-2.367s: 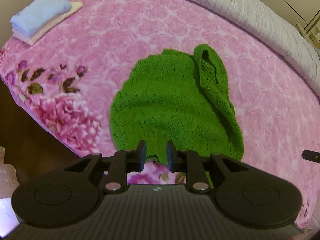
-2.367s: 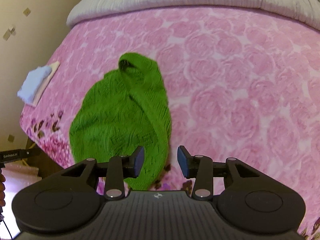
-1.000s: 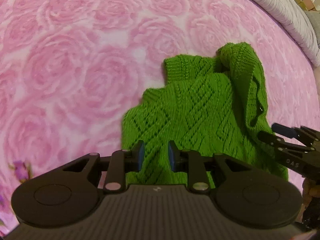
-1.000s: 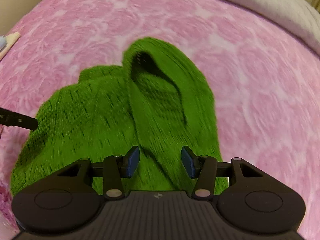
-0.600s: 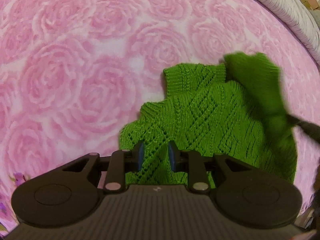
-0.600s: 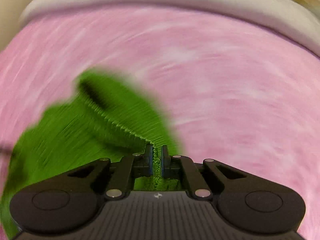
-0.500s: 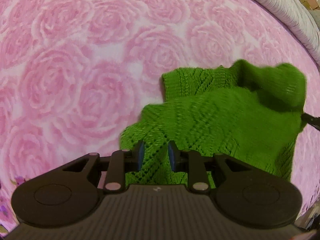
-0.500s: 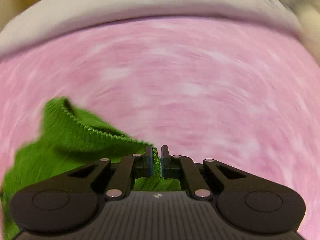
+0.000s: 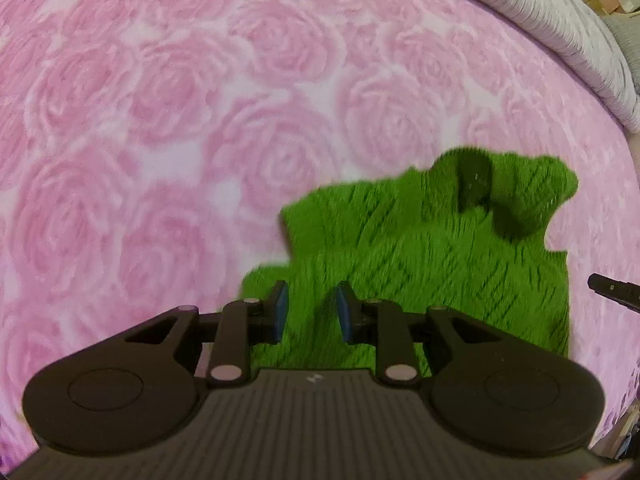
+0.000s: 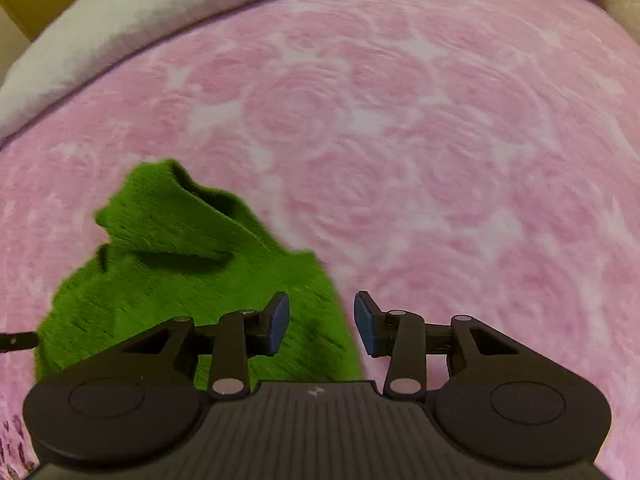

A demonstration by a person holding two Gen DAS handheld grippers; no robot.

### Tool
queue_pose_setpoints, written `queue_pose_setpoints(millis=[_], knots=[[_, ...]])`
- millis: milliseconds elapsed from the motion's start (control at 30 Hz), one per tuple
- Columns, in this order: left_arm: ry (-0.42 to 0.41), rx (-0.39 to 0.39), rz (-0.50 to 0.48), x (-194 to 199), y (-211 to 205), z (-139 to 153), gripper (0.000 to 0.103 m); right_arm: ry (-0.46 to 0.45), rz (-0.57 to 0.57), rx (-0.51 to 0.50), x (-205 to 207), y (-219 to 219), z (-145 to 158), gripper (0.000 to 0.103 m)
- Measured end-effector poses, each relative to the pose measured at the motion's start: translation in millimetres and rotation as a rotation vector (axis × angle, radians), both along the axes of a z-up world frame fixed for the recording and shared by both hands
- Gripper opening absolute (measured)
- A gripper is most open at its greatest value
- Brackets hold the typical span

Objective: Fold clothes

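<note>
A green knitted sweater lies on the pink rose-patterned bedspread, its sleeve bunched at the far right corner. My left gripper is open, with the sweater's near edge showing between its fingers. In the right wrist view the sweater lies to the left, with a raised fold at its far end. My right gripper is open and empty over the sweater's right edge. Its tip shows at the right edge of the left wrist view.
A white quilted cover runs along the far edge of the bed and shows in the right wrist view too. Pink bedspread stretches to the right of the sweater.
My right gripper was shut on the sweater's sleeve and swung it to the right. It has now opened and let go. The sleeve lies bunched at the far corner. The left gripper stayed open.
</note>
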State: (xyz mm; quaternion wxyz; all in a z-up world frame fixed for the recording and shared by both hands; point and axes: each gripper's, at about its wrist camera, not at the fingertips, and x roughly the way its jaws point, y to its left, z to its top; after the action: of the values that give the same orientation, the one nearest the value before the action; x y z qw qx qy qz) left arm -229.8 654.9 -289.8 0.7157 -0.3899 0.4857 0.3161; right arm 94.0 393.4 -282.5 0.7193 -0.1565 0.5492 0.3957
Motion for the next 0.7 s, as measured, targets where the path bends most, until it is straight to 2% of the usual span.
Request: queue_pose_setpoints(millis=[200, 400, 467, 533, 567, 600, 633, 667, 700], knots=[[-0.022, -0.016, 0.016, 11.2, 26.3, -23.4, 0.027, 0.000, 0.090, 0.076, -2.4, 37.7, 6.0, 0.055], [-0.059, -0.092, 0.069, 15.7, 41.8, -54.9, 0.041, 0.014, 0.147, 0.138, -6.5, 75.7, 1.5, 0.066], [-0.081, -0.101, 0.092, 15.7, 42.4, -59.4, 0.050, 0.023, 0.154, 0.156, -7.9, 84.8, -0.6, 0.067], [-0.095, -0.101, 0.108, 17.3, 42.3, -61.2, 0.050, 0.030, 0.162, 0.159, -9.7, 93.3, -4.4, 0.067], [-0.086, -0.085, 0.096, 20.8, 41.1, -60.1, 0.041, 0.034, 0.172, 0.156, -10.8, 97.7, -6.7, 0.067], [-0.075, -0.066, 0.080, 24.8, 39.8, -58.8, 0.036, 0.038, 0.182, 0.154, -11.9, 102.0, -8.9, 0.063], [-0.066, -0.051, 0.054, 28.6, 39.9, -56.8, 0.026, 0.040, 0.193, 0.149, -13.3, 106.4, -11.1, 0.055], [-0.077, -0.050, 0.037, 31.3, 39.4, -54.5, 0.013, 0.037, 0.206, 0.142, -15.0, 110.0, -12.2, 0.035], [-0.092, -0.053, 0.022, 33.8, 38.8, -52.0, 0.013, 0.035, 0.216, 0.142, -15.7, 112.4, -11.2, 0.010]])
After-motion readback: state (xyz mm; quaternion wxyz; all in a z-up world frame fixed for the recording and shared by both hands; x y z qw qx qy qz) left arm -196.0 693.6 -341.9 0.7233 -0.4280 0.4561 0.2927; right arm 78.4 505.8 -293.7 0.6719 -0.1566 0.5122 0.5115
